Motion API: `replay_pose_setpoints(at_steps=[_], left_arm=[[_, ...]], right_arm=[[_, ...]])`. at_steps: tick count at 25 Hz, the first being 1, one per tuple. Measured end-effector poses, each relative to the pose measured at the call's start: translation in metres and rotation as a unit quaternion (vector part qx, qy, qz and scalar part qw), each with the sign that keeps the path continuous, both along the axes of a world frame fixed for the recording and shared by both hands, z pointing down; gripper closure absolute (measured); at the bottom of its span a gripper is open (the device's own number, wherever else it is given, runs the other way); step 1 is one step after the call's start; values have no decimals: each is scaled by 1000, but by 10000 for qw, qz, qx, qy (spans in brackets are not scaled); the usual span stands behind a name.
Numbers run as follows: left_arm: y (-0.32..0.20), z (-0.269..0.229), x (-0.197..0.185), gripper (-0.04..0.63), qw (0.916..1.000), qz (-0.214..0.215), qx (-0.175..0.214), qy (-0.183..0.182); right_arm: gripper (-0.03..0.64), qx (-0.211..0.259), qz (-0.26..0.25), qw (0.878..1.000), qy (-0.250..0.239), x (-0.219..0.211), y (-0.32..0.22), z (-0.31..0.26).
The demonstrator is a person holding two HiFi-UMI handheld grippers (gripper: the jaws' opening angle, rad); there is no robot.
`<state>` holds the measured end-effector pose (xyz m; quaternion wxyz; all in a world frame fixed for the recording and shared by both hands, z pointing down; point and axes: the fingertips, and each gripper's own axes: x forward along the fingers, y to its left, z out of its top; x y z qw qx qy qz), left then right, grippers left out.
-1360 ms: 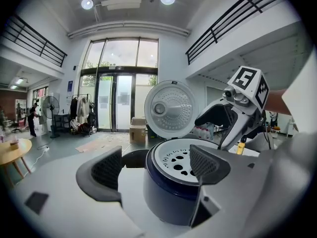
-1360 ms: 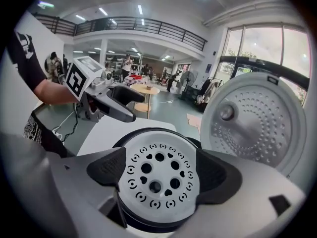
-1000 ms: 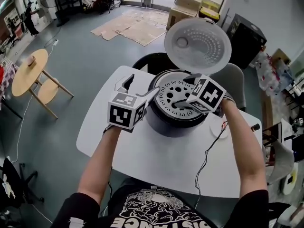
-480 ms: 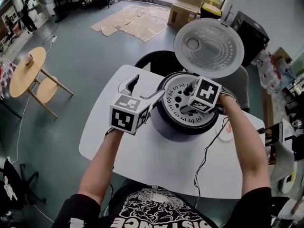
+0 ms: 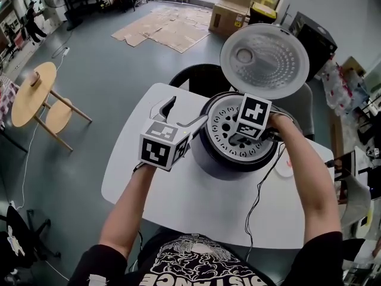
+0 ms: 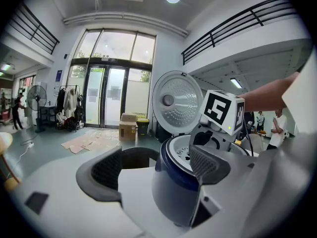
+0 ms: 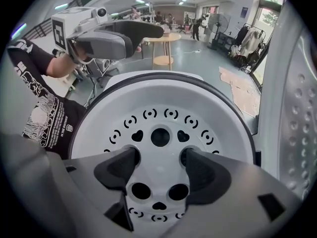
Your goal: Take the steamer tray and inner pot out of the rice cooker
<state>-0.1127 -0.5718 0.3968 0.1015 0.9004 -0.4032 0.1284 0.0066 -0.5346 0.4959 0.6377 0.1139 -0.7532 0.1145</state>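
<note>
White table [image 5: 196, 201]: perforated white steamer tray [image 7: 99, 128] sits straight below right gripper [image 7: 159, 157]; jaws, just closing, straddle its centre, unclamped.

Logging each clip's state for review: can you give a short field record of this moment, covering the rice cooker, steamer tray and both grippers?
rice cooker: on white table, lid raised open
steamer tray: seated in the cooker, not lifted
inner pot: hidden under the tray
right gripper: pointing down, jaws just been closing, tips at two tray holes, tray centre between them, no squeeze seen
left gripper: jaws apart, at the cooker's side, gripping nothing
</note>
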Motion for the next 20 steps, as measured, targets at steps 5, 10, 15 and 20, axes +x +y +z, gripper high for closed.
replay_pose_setpoints(at_steps=[5,10,15,20], left_arm=[[2,0,-4,181,10000,8,-8,-19],[8,-7,5,181,10000,-47,14,-7],[18,-17,2,181,9999,-125,103,16],[38,-26,-7,181,9996,-145,233,77]], right_arm=[[299,-161,-18,9998,99,-1,2,2],[314,-204,-197,9992,274,6,4,-9],[318,-2,-285,9990,345,3,6,-30],[319,244,-276,9986,370,-5,20,-57]])
